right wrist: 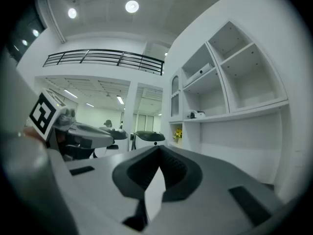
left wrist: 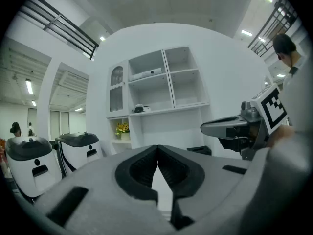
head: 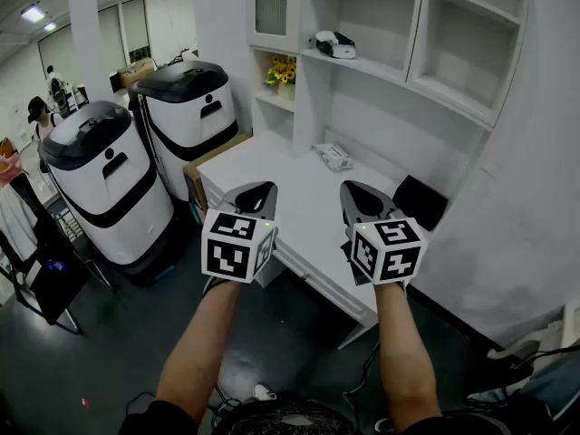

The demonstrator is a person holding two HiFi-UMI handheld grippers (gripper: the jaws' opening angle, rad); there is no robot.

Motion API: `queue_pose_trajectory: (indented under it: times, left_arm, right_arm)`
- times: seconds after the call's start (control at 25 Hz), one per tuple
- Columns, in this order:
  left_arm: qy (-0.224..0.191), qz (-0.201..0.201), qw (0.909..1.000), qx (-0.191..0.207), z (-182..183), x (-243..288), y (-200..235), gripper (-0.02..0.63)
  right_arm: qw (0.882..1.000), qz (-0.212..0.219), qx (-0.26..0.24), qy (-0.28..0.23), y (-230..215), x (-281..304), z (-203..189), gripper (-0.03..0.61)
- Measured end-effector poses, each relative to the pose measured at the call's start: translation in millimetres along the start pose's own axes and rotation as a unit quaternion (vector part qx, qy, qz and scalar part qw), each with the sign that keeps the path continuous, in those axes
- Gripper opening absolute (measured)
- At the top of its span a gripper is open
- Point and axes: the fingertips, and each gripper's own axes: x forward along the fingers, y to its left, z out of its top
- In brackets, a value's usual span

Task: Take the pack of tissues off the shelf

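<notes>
Pack of tissues (head: 333, 156) sits just above centre in the head view, flat on the white tabletop (head: 299, 208) at the foot of the shelf unit (head: 362, 62), close to its back wall. It looks like a small soft pack in a thin printed wrapper. My read is that it's light, squashy and a bit slick, with nothing to break, so a modest squeeze should do. The best hold is probably across the short width near the middle, where the wrapper has tissue behind it rather than loose film at the ends.

It lies on its broad face. Its long axis runs from upper left to lower right in the frame, roughly along the back wall. Which end carries the opening, I can't tell from here.

Moving outward, a white-and-black object (head: 335, 43) is on the shelf above, and yellow flowers (head: 283, 69) sit in the cubby to the upper left. A black box (head: 419, 202) is at the tabletop's right end.

Both tools hang side by side at mid-frame, over the tabletop's near edge and well short of the pack. The left tool (head: 258, 190) has its jaws pressed together at the tips with nothing between them. The right tool (head: 359, 192) is the same, fully closed and empty. Either one has to spread its jaws before it can take the pack.
</notes>
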Motion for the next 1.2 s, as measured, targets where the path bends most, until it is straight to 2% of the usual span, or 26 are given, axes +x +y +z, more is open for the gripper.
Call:
queue_pose_trajectory:
  times: [0.48,0.8,1.2]
  left_arm:
    - [-0.011,-0.042,0.9991,-0.003,1,13,33,0.009]
    - [-0.021,-0.059,0.9980,-0.004,0,19,55,0.009]
    - [-0.019,-0.050,0.9985,0.002,-3,55,98,0.009]
  right_arm:
    - [0.999,-0.043,-0.006,-0.012,18,32,11,0.009]
    - [0.998,-0.058,-0.025,-0.012,25,54,20,0.081]
    - [0.997,-0.059,-0.026,-0.030,10,108,35,0.174]
